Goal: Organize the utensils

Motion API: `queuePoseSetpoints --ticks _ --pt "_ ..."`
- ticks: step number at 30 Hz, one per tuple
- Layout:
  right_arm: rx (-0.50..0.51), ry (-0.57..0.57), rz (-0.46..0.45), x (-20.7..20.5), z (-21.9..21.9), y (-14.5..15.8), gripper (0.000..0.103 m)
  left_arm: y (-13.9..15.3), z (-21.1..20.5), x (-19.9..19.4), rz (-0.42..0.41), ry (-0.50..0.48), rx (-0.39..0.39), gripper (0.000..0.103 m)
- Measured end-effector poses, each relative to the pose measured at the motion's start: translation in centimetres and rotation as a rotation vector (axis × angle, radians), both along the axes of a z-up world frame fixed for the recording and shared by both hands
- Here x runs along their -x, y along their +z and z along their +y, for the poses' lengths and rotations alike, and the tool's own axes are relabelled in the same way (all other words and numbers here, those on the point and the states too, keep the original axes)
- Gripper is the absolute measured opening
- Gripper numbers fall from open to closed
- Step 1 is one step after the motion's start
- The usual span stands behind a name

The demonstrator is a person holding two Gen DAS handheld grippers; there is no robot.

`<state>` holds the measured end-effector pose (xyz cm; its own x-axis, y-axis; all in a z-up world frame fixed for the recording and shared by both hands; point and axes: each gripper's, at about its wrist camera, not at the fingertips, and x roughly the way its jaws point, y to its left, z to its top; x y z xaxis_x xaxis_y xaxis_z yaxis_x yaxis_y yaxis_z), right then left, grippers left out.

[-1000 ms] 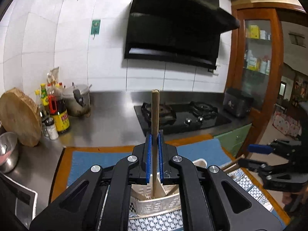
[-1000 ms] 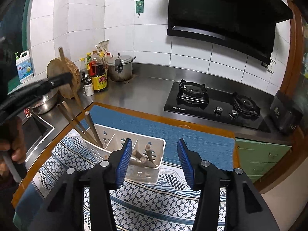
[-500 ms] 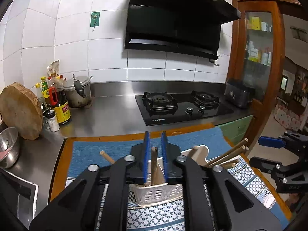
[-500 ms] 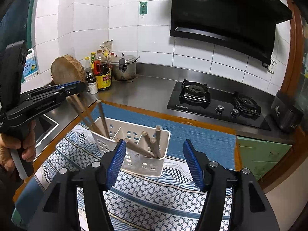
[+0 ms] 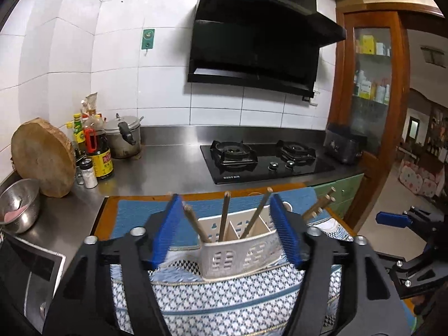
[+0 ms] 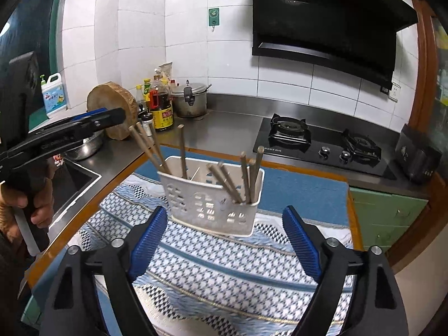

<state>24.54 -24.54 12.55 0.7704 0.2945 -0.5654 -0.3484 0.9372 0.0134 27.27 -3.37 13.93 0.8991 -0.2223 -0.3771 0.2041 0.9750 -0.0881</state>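
Note:
A white slotted utensil holder [image 5: 238,254] [image 6: 212,204] stands on a blue patterned cloth [image 6: 224,263]. Several wooden chopsticks [image 5: 224,215] [image 6: 182,151] stand in its compartments, leaning in different directions. My left gripper [image 5: 225,232] is open and empty, its blue pads either side of the holder, just in front of it. In the right wrist view it [image 6: 84,123] hangs to the holder's left. My right gripper [image 6: 224,240] is open and empty, in front of the holder. It shows at the right edge of the left wrist view [image 5: 392,219].
A black gas hob [image 5: 263,159] sits behind the cloth on the steel counter. At the back left are a round wooden board [image 5: 42,156], sauce bottles [image 5: 98,151], a lidded pot [image 5: 123,137] and a steel bowl [image 5: 19,207]. A sink [image 6: 70,182] lies at the left.
My left gripper lowered a chopstick into the holder, opened and let it go, then drew back. The right gripper stayed open and pulled back a little.

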Motion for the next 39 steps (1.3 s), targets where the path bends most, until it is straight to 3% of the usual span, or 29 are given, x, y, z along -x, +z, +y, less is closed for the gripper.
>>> queuePoseSetpoints --ticks 7,12,28,39 --pt "-0.004 0.002 -0.01 4.0 0.7 -0.7 0.091 -0.9 1.4 5.7 -0.017 0.013 0.014 0.093" --pt "0.014 0.008 -0.014 6.8 1.5 -2.0 0.093 -2.5 1.7 9.7 -0.019 0.019 0.006 0.098" --pt "0.014 -0.06 0.018 13.1 1.9 -7.3 0.095 -9.0 2.1 18.3 0.031 0.055 0.016 0.098" --pt "-0.008 -0.103 0.018 15.6 2.1 -8.4 0.095 -9.6 3.7 21.6 0.03 0.093 0.033 0.098"
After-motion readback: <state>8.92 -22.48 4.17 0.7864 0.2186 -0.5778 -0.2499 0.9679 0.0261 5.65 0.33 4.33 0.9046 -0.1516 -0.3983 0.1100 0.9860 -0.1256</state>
